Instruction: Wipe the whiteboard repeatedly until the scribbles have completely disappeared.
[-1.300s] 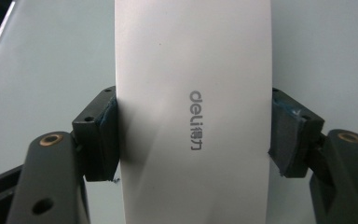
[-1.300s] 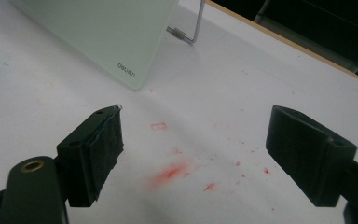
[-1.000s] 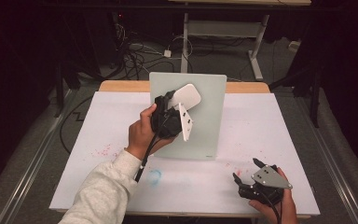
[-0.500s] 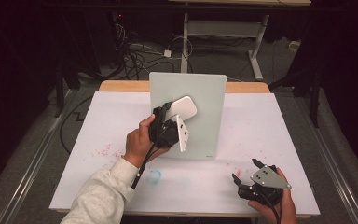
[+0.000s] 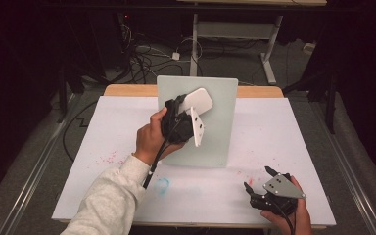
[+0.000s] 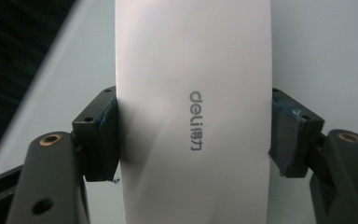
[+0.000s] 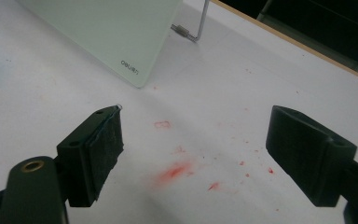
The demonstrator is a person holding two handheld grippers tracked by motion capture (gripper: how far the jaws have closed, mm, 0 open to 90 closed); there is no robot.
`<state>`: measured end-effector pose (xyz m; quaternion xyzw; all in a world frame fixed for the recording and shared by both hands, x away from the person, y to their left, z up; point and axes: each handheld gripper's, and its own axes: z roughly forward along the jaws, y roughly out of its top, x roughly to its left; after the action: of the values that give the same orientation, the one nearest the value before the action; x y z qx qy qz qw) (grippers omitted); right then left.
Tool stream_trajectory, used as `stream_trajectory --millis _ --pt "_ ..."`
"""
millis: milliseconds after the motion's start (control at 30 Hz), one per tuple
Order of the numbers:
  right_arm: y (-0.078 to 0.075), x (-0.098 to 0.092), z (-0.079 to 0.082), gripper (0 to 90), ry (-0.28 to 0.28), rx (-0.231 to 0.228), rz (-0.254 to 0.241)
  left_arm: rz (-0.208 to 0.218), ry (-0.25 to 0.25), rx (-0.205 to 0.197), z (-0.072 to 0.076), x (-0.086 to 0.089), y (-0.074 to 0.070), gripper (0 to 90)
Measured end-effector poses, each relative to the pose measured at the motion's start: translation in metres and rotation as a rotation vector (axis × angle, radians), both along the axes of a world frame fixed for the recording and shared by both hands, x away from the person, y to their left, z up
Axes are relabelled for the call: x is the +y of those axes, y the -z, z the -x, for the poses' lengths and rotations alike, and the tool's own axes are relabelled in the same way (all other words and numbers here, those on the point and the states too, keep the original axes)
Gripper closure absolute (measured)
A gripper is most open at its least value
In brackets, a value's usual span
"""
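Whiteboard eraser (image 6: 193, 112), white, "deli" printed, pinched between left gripper (image 5: 182, 116) jaws, held against pale green glass board (image 5: 220, 122) propped upright at table (image 5: 293, 132) 12 o'clock. Right gripper (image 5: 259, 180) at 5 o'clock, jaws spread, nothing held, above red smudges (image 7: 175, 171).

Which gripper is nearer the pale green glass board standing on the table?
Left. The left gripper is up against the pale green glass board, holding a white eraser at its face. The right gripper rests on the table, down by its lower right corner.
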<state>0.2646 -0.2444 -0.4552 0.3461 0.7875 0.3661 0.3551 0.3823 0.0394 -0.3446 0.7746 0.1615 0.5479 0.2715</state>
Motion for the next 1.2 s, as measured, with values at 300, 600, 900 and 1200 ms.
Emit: stream_trajectory --millis 300,600,900,1200 --pt "0.000 0.000 0.000 18.9 0.001 0.005 0.000 -0.023 0.009 0.003 0.004 -0.001 0.010 29.2" --pt "0.000 0.001 0.000 18.9 0.001 0.004 0.007 -0.039 0.061 0.104 0.020 0.014 0.039 29.3" --pt "0.000 0.001 0.000 18.9 0.008 0.003 0.002 -0.033 0.190 0.215 0.048 0.029 0.051 29.2" --pt "-0.001 0.001 0.000 18.9 0.011 0.004 -0.004 -0.093 0.363 0.411 0.077 0.041 0.072 29.2"
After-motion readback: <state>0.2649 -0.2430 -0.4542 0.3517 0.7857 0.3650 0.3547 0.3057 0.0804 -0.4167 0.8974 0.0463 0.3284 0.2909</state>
